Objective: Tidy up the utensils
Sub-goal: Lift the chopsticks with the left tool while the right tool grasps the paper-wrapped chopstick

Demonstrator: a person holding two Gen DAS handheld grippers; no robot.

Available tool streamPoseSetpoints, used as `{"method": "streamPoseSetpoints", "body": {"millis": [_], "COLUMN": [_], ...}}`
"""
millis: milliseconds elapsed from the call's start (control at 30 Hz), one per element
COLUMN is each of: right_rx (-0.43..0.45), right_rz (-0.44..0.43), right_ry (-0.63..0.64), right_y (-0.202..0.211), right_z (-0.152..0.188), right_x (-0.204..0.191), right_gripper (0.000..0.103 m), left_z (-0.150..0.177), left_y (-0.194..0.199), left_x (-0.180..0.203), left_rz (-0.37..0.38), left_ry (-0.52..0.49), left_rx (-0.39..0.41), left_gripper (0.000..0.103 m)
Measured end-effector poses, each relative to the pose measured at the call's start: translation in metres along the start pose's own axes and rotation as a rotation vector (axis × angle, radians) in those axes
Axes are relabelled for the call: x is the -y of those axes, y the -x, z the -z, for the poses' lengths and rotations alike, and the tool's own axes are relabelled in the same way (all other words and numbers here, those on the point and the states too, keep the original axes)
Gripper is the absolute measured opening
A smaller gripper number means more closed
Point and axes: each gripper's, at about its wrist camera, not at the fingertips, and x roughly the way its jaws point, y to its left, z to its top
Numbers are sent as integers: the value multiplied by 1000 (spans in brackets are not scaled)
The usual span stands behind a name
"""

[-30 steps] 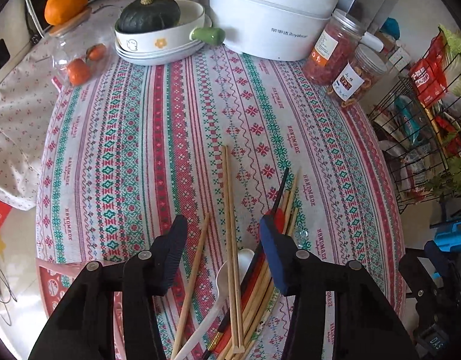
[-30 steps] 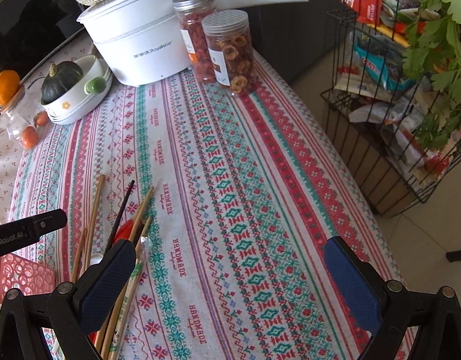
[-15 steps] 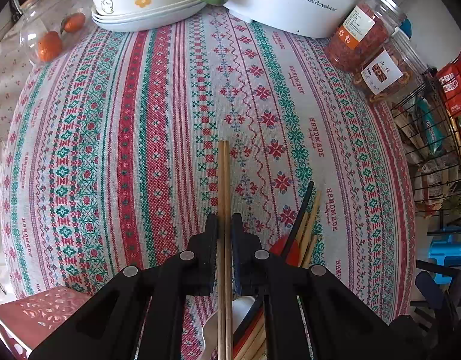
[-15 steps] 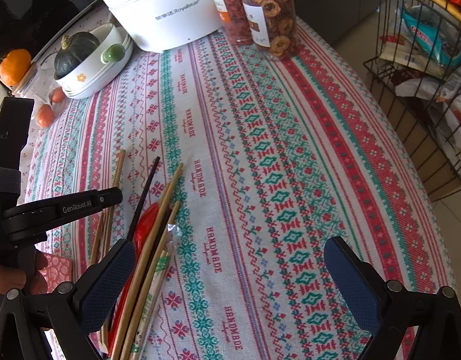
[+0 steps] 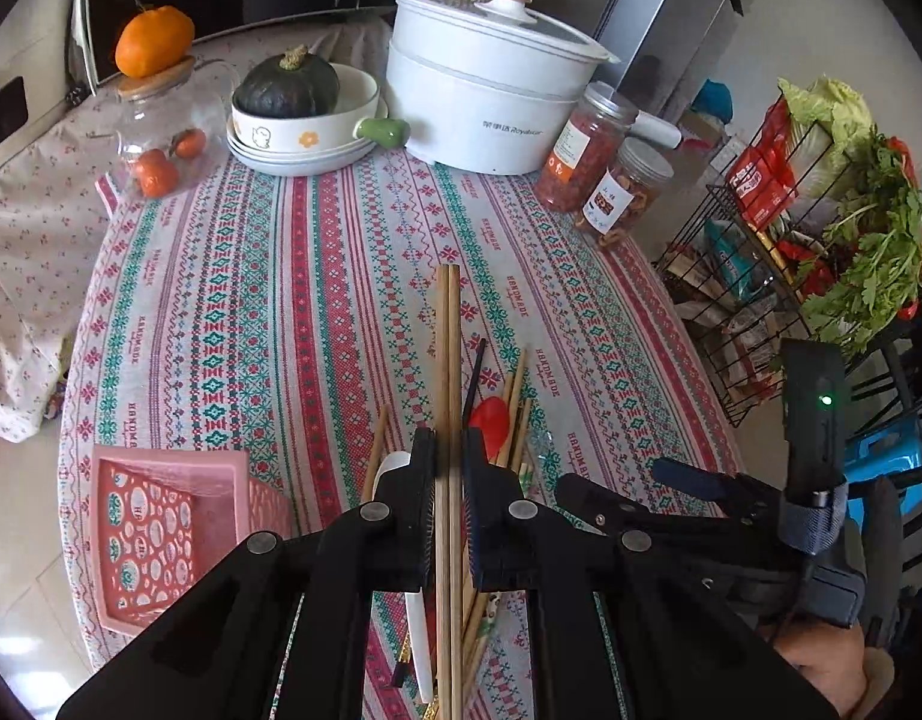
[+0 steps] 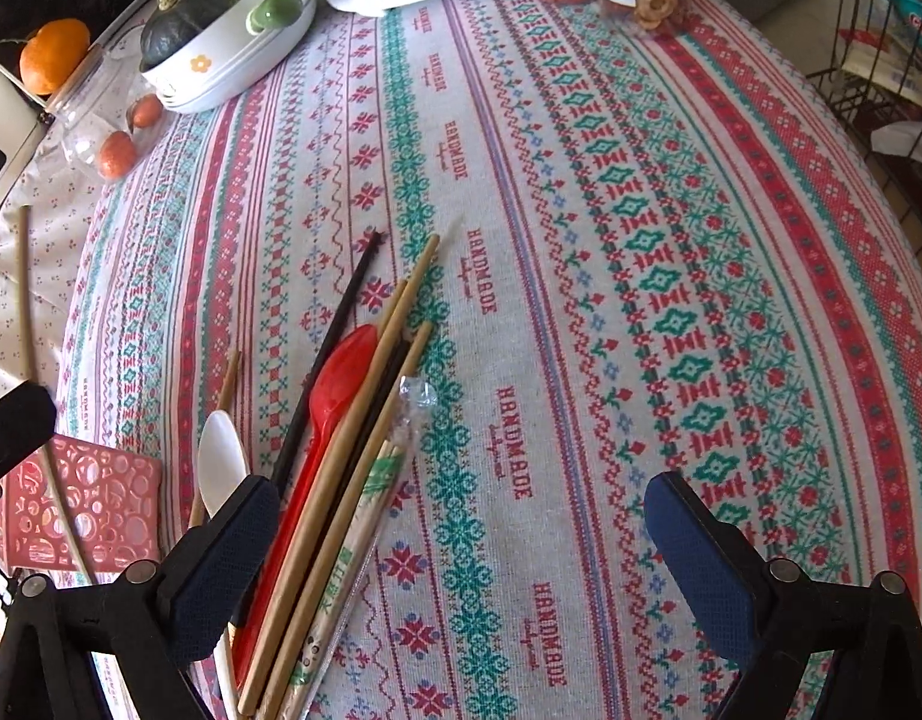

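Right now left gripper (image 5: 449,456) is clamped on two wooden chopsticks (image 5: 447,348) above the cloth; thin grip, they could twist or slip before the pink basket (image 5: 161,534). Right gripper (image 6: 461,540), jaws wide but closing w/ nothing between, may snag the pile (image 6: 341,450).

We saw that our left gripper (image 5: 447,456) was a black plastic frame, its two arms splaying toward 7 and 5 o'clock and studded with round silver screws, and its fingers (image 5: 422,480) carried finely ribbed inner faces. Our right gripper (image 6: 461,531) had the same black frame and silver screws, with dark blue textured pads (image 6: 694,540) at 4 and 8 o'clock. In the left view its black housing bore a small green light and a grey strap.
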Motion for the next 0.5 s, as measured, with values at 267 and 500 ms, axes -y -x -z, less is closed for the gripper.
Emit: {"method": "streamPoseSetpoints", "body": {"millis": [267,500], "right_rx": [-45,-43], "right_rz": [5,95], "right_ry": [28,105], "right_y": [-18,-29], "right_z": [5,10], "right_x": [-12,-30], "right_gripper": [78,69], "left_z": [49,68], "left_y": [55,63], "left_x": [-18,-38], "left_rz": [29,35], "left_ry": [-10,11], "left_rx": [90,95], "left_gripper": [9,9]}}
